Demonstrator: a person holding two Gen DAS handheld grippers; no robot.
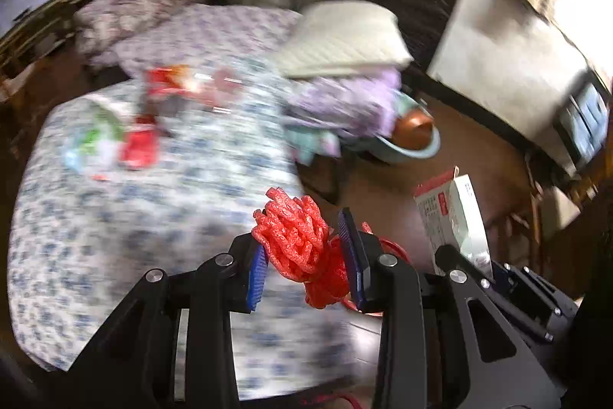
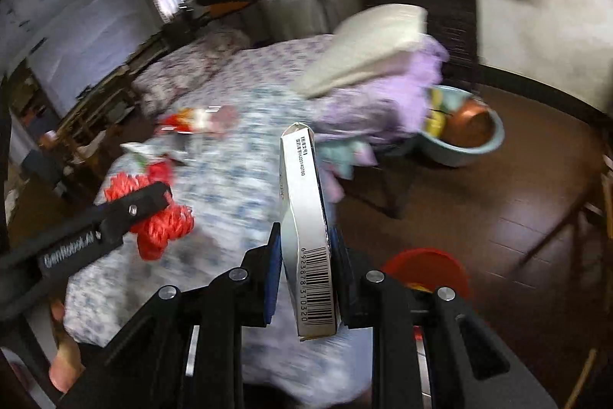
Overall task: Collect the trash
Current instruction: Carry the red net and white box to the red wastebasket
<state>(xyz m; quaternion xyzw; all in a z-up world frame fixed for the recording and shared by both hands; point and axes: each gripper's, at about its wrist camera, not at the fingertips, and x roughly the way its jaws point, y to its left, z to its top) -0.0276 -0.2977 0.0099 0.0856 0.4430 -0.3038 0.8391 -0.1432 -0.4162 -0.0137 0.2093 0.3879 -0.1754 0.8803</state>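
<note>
My left gripper point(image 1: 306, 255) is shut on a crumpled red mesh net point(image 1: 302, 244), held above the edge of a blue-and-white flowered bed point(image 1: 153, 236). The right wrist view shows the same net point(image 2: 161, 217) and left gripper point(image 2: 161, 213) at the left. My right gripper point(image 2: 306, 278) is shut on a flat white carton with a barcode point(image 2: 306, 225), held upright; the left wrist view shows this carton point(image 1: 452, 213) at the right. Red and green wrappers point(image 1: 134, 137) and a red and clear packet point(image 1: 187, 83) lie blurred on the bed. A red bin point(image 2: 425, 267) sits on the floor behind the carton.
A white pillow point(image 1: 345, 41) lies on lilac bedding point(image 1: 345, 102) at the bed's far side. A pale blue basin point(image 2: 463, 140) with a copper bowl stands on the dark wooden floor point(image 2: 479, 217). A chair point(image 2: 567, 229) is at the right. Fingers of a hand point(image 2: 65, 363) show at the lower left.
</note>
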